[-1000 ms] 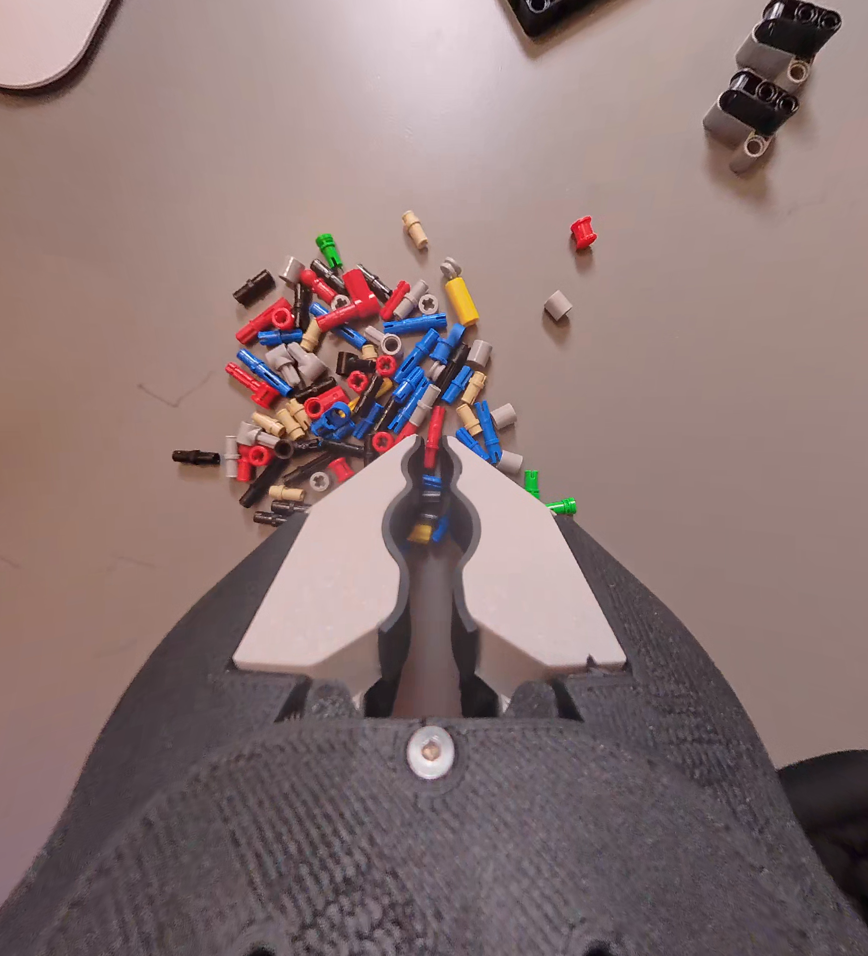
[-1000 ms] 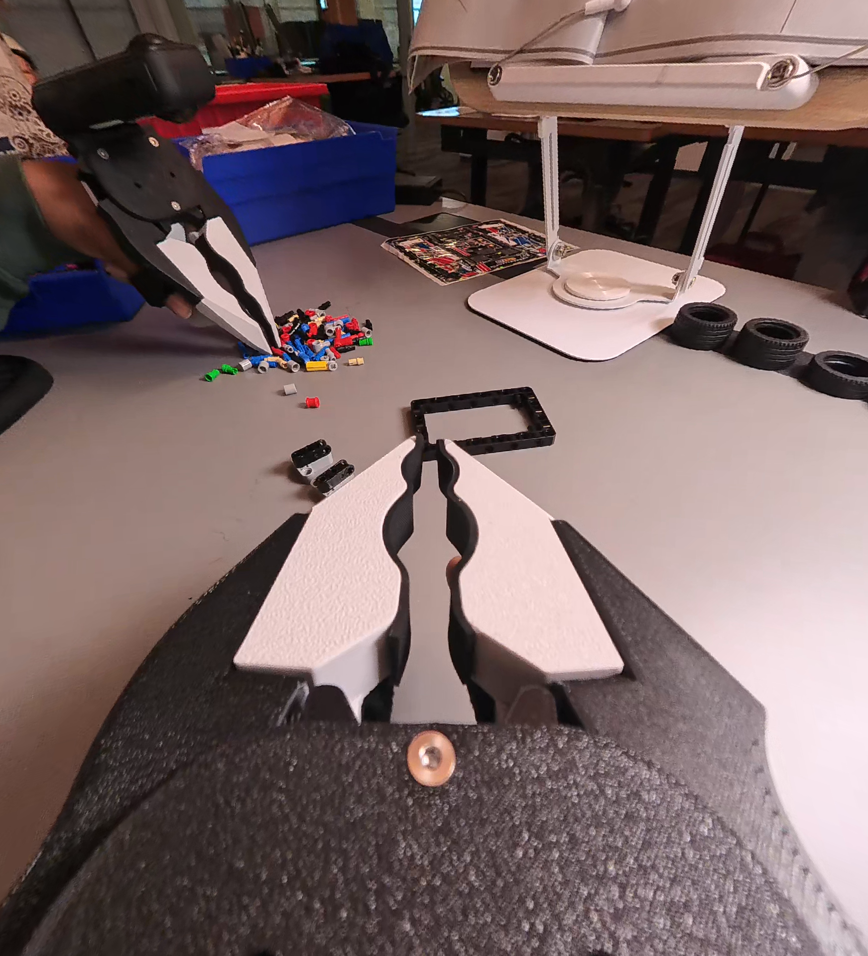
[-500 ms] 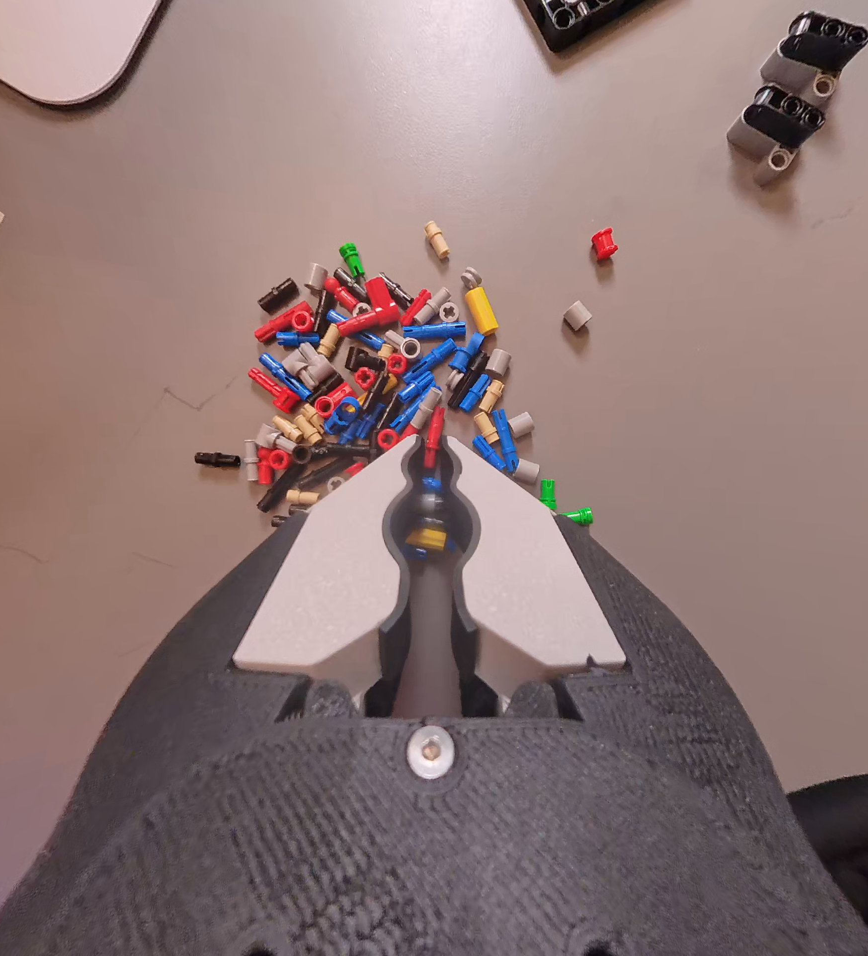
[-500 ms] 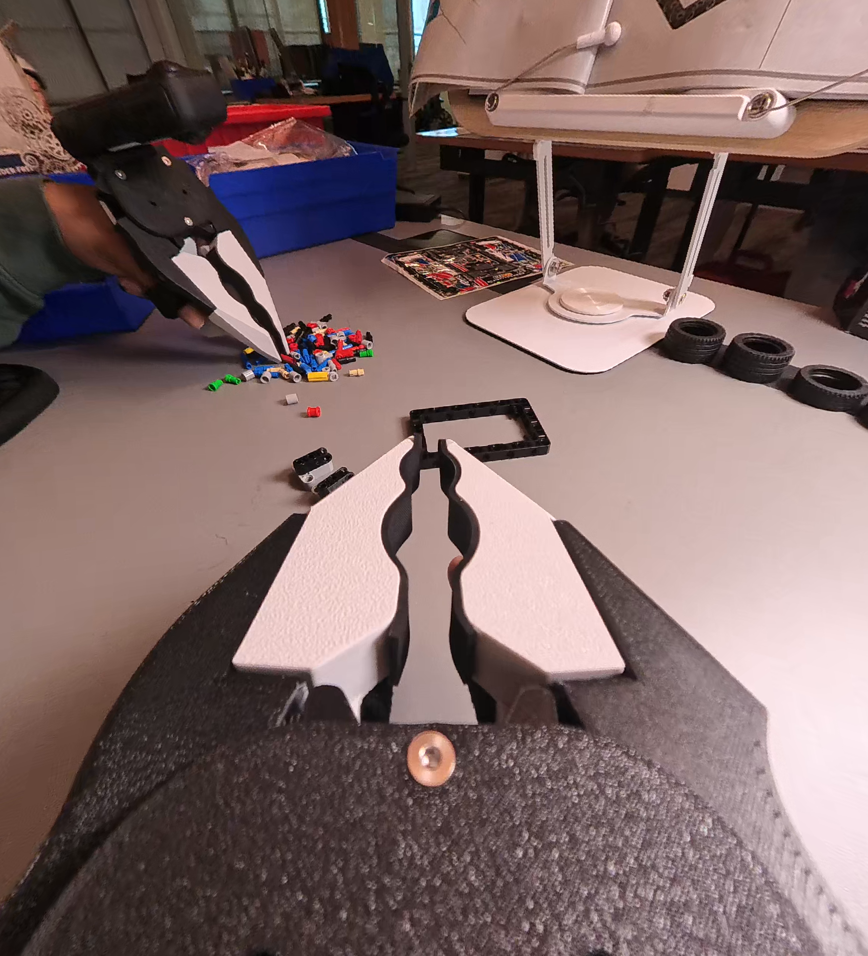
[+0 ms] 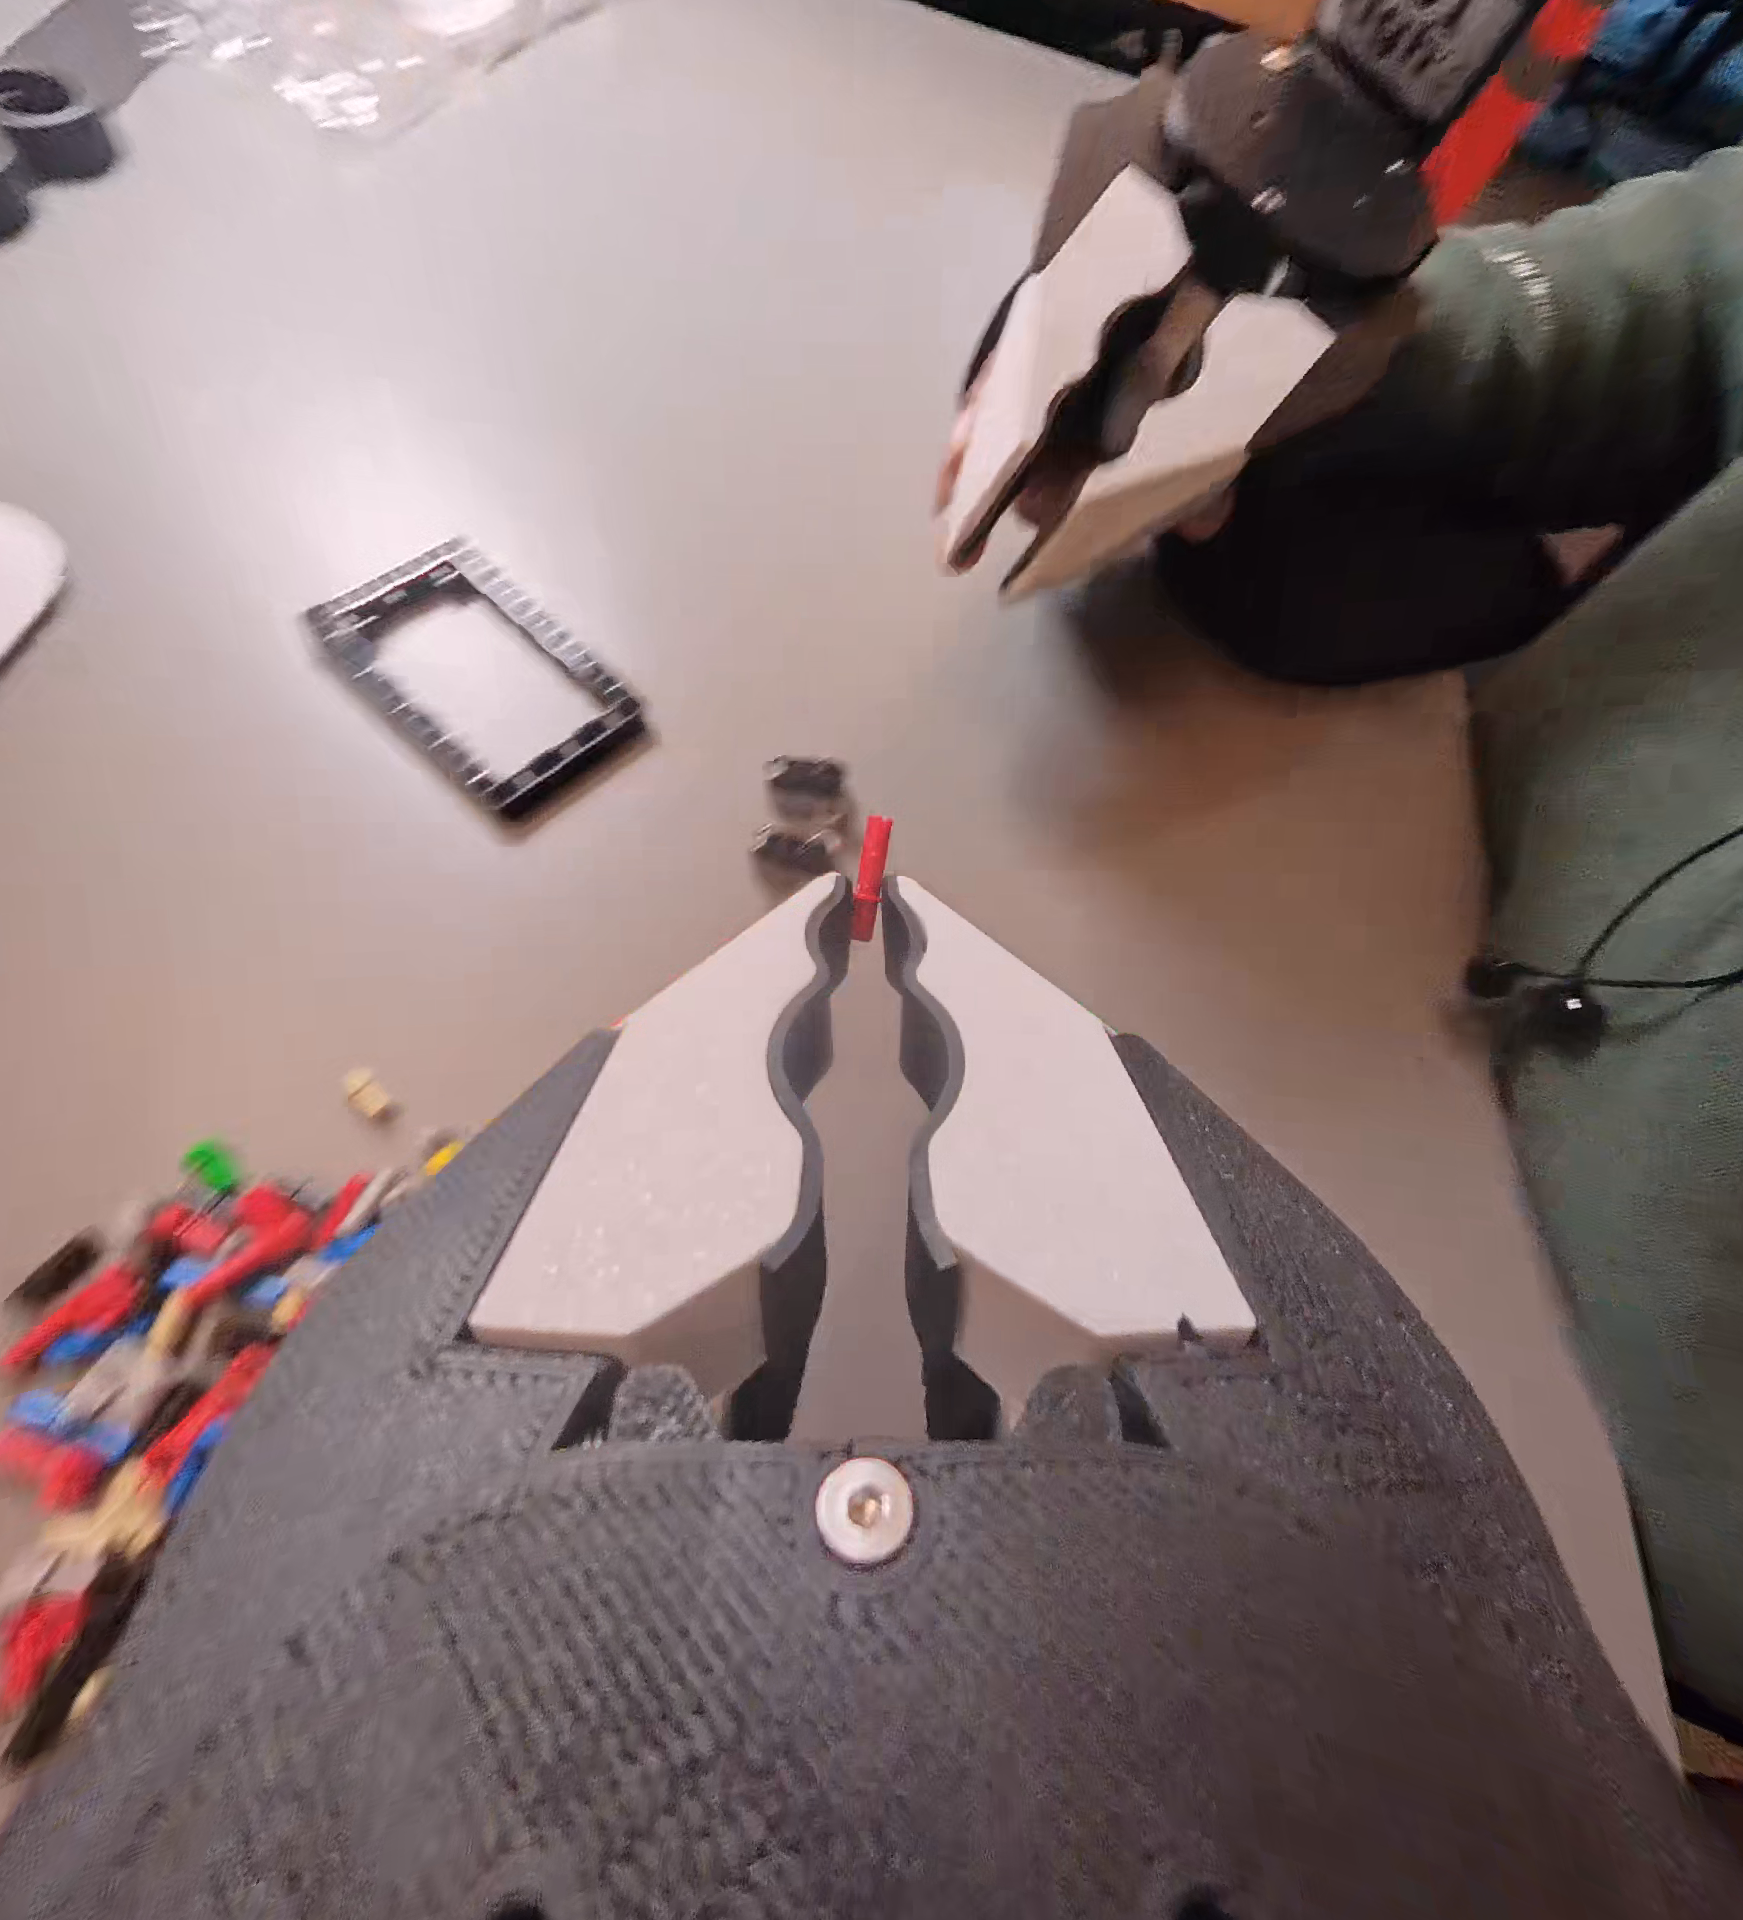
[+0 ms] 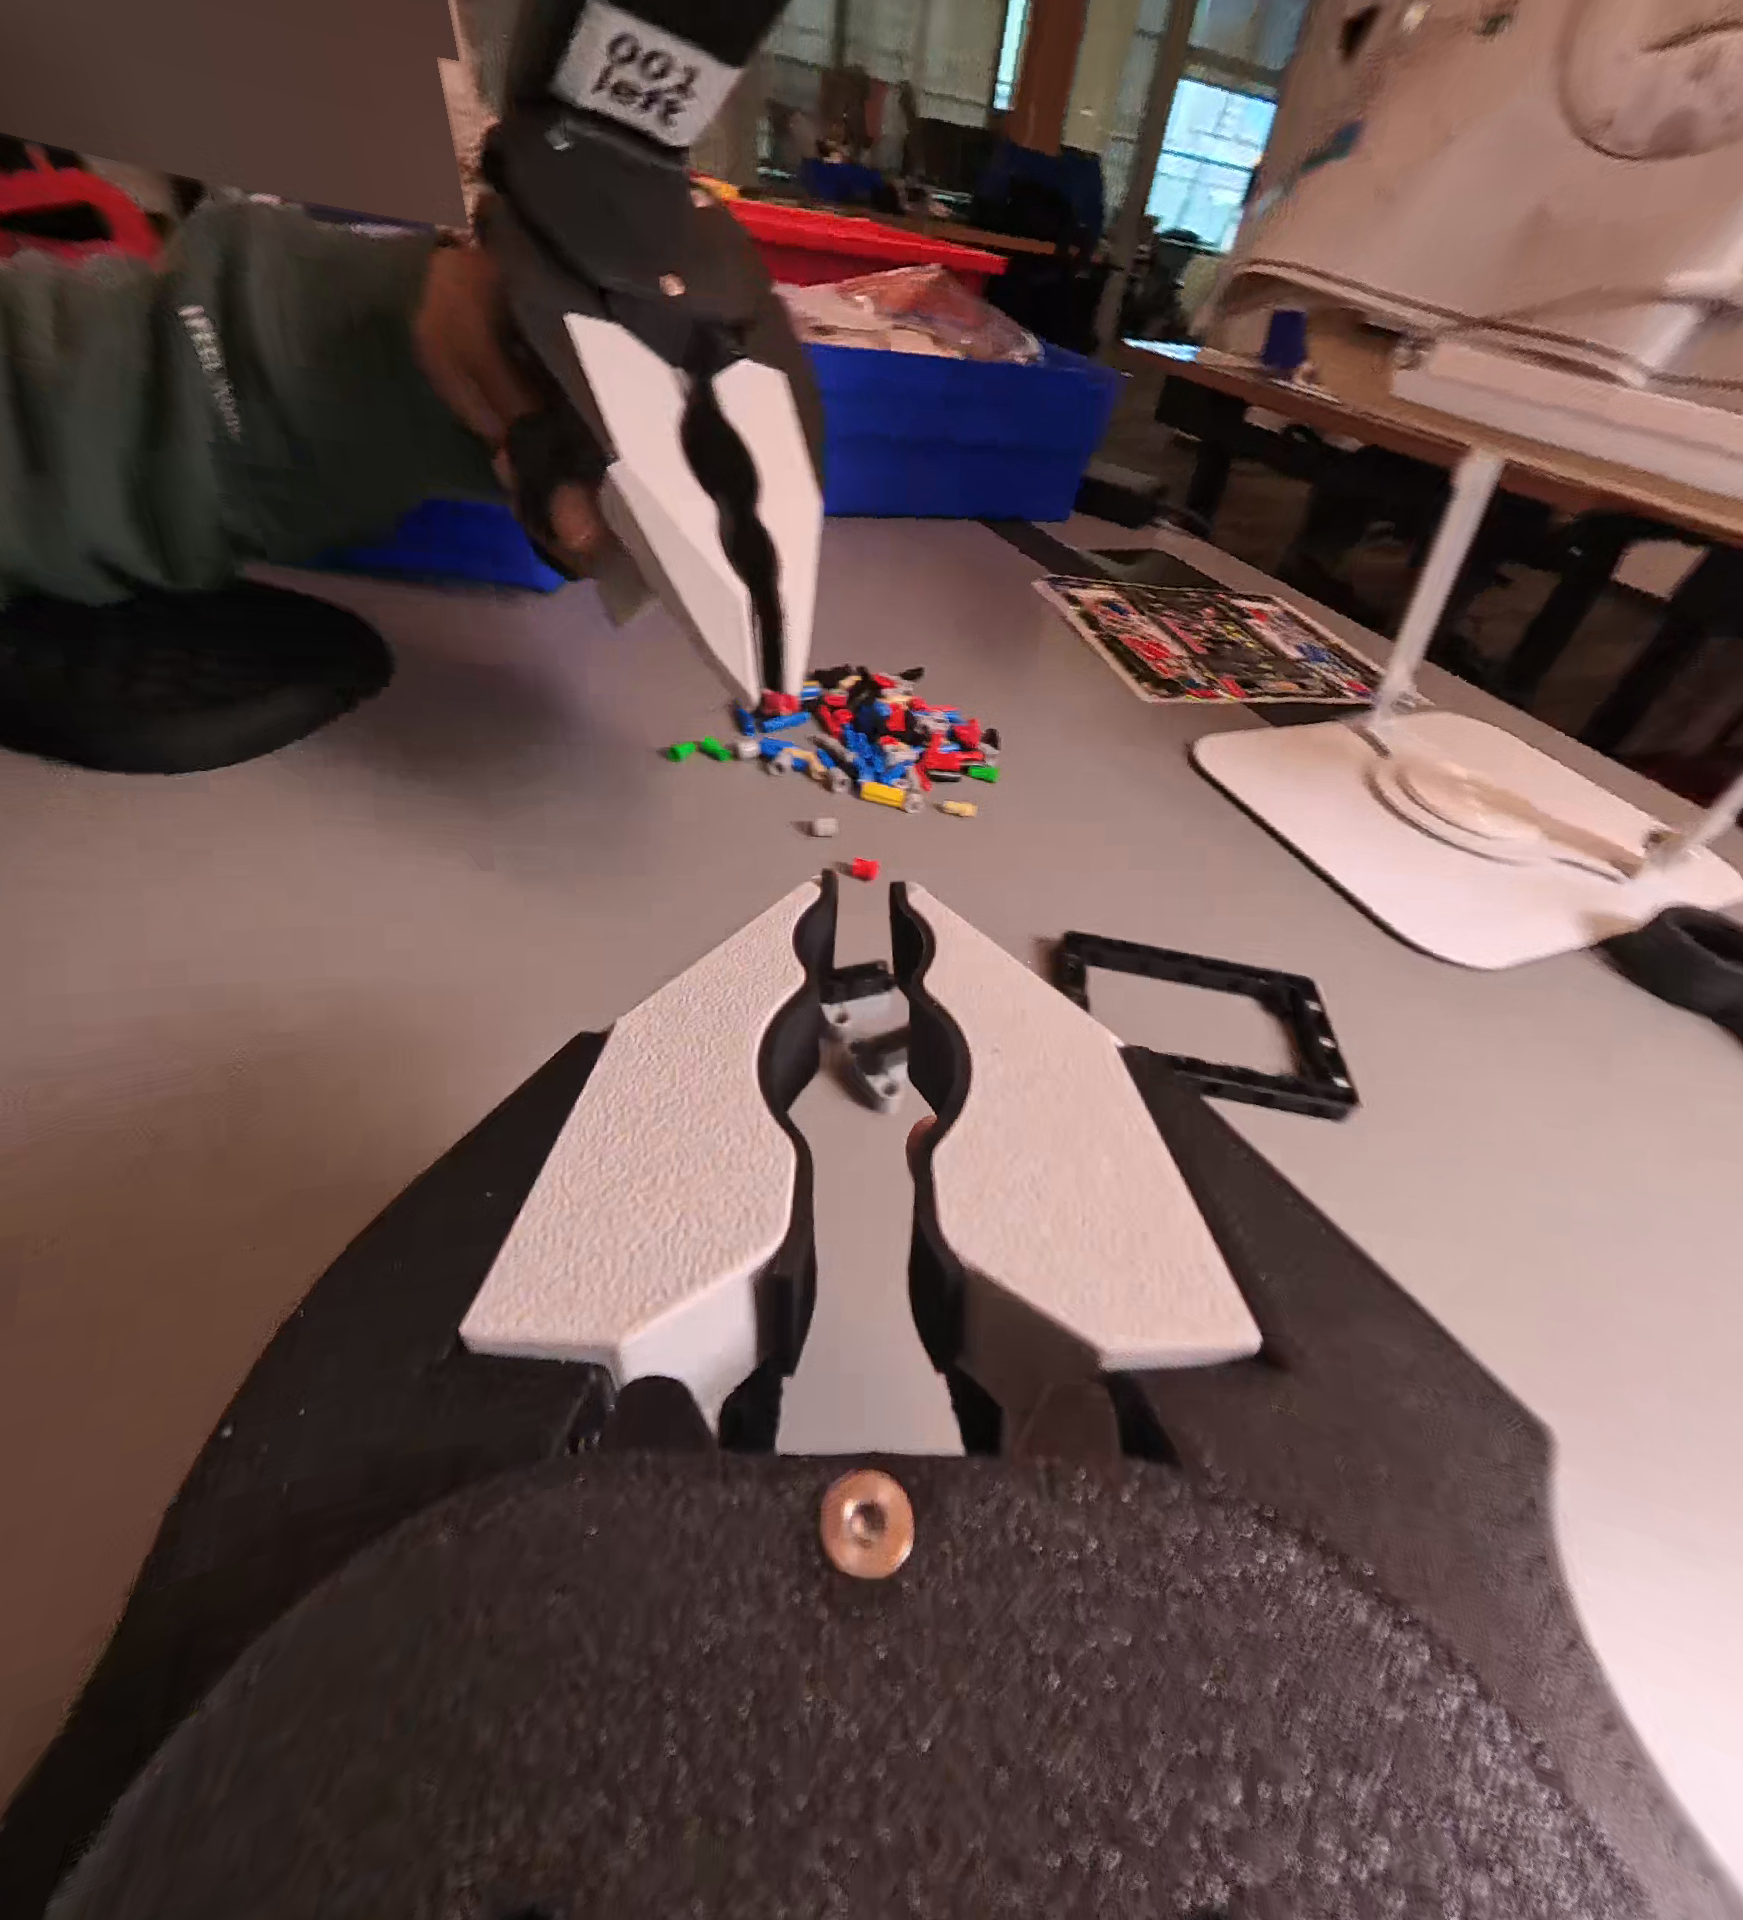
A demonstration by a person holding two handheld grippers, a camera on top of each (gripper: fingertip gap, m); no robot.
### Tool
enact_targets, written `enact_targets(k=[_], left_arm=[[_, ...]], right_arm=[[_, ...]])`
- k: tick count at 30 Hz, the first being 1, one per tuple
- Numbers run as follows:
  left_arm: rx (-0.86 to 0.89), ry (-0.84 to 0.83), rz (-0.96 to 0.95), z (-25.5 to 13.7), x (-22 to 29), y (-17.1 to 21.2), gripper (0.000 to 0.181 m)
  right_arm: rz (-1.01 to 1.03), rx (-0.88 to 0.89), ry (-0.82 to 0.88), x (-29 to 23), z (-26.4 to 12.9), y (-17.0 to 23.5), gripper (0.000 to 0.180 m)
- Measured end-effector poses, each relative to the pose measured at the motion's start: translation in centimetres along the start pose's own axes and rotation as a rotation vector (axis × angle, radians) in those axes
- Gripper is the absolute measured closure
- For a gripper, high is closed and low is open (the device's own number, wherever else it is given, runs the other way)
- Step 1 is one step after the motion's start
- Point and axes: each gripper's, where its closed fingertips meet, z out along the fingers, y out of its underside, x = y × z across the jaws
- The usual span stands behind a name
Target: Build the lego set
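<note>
My left gripper [image 5: 867,885] is shut on a red pin [image 5: 873,857] that sticks up from its tips, above the grey table. Just past the tips lie two small black-and-grey assemblies [image 5: 799,821], with a black rectangular frame [image 5: 477,675] to their left. The pile of coloured pins [image 5: 119,1340] is at lower left, blurred. My right gripper [image 6: 859,891] is slightly open and empty, low over the same two assemblies [image 6: 862,1029], which show between its fingers. The right wrist view shows the left gripper [image 6: 779,686] at the pile's [image 6: 867,738] near edge.
The black frame [image 6: 1210,1039] lies right of my right gripper. A loose red piece [image 6: 862,868] and a grey one [image 6: 823,827] lie ahead. A white stand base [image 6: 1449,831], a booklet [image 6: 1210,644], tyres [image 6: 1708,966] and blue bins [image 6: 950,436] stand farther off. My hands' fingertips stand some 9 cm from each other.
My left gripper closed on a red pin in the pile, lifted it and swung away toward the small assemblies. My right gripper moved left over those assemblies.
</note>
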Motion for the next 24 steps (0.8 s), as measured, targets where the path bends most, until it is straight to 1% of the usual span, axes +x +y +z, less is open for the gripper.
enact_targets(k=[3,6,9,10,13,20,24], left_arm=[[-0.018,0.068,0.054,2.4,2.6,-0.8,0.177],[-0.080,0.108,0.106,4.3,4.5,-0.3,0.176],[-0.122,0.118,0.139,5.4,5.3,0.3,0.177],[-0.130,0.110,0.146,5.5,5.3,0.5,0.177],[-0.128,0.110,0.144,5.4,5.4,0.5,0.177],[-0.124,0.114,0.147,5.2,5.5,0.5,0.177],[-0.116,0.119,0.147,5.2,5.6,0.5,0.177]], right_arm=[[-0.111,-0.045,-0.069,-2.6,1.2,0.6,0.168],[-0.120,-0.063,-0.127,-4.3,1.6,0.9,0.166],[-0.153,-0.096,-0.144,-5.0,1.9,1.6,0.170],[-0.164,-0.109,-0.153,-5.3,1.9,1.8,0.175],[-0.170,-0.122,-0.164,-5.5,1.8,2.1,0.180],[-0.176,-0.132,-0.171,-5.6,1.7,2.4,0.171],[-0.184,-0.140,-0.162,-5.4,1.7,2.5,0.171]])
